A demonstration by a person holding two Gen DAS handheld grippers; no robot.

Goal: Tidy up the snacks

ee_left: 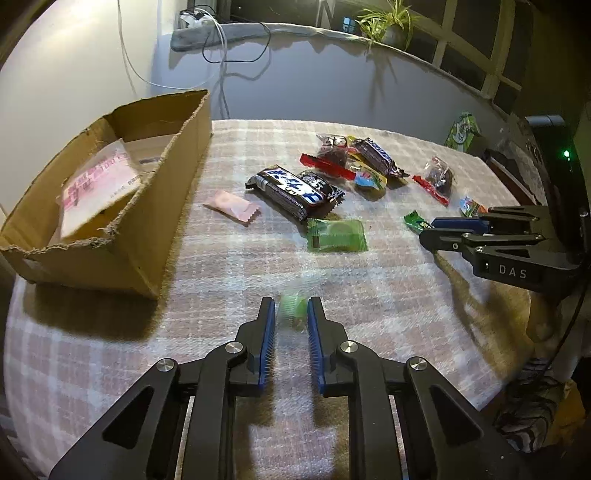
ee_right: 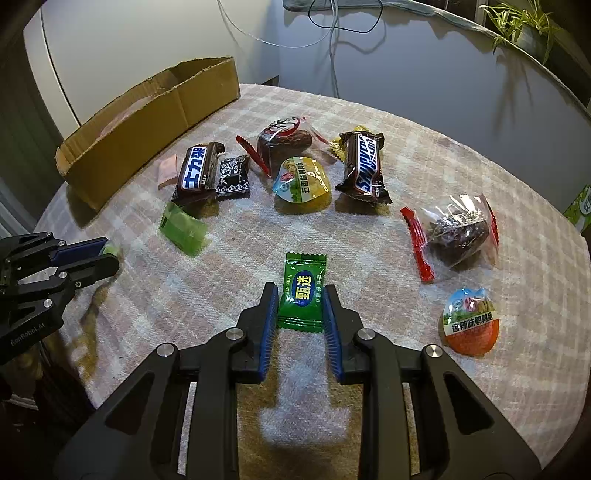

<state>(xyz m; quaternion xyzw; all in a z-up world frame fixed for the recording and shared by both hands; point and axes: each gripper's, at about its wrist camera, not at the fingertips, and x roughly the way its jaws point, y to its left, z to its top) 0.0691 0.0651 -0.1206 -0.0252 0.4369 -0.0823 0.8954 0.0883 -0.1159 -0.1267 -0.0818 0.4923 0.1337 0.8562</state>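
Snacks lie on a checked tablecloth (ee_right: 406, 155). My left gripper (ee_left: 291, 308) is closed on a small pale green candy (ee_left: 291, 312), blurred, just above the cloth; it also shows in the right wrist view (ee_right: 109, 254). My right gripper (ee_right: 300, 291) has its jaws either side of a green wrapped candy (ee_right: 303, 295) lying on the cloth, touching it. The right gripper also shows in the left wrist view (ee_left: 428, 230). A cardboard box (ee_left: 110, 236) at the left holds a pink packet (ee_left: 99, 184).
On the cloth lie two Snickers bars (ee_right: 364, 166) (ee_right: 195, 170), a black sachet (ee_right: 232, 177), a green packet (ee_right: 183, 229), a pink candy (ee_left: 232, 206), two clear bags with red edges (ee_right: 458, 232) (ee_right: 280, 140) and two egg-shaped packs (ee_right: 471, 325) (ee_right: 303, 184). A plant (ee_left: 391, 26) stands on the sill.
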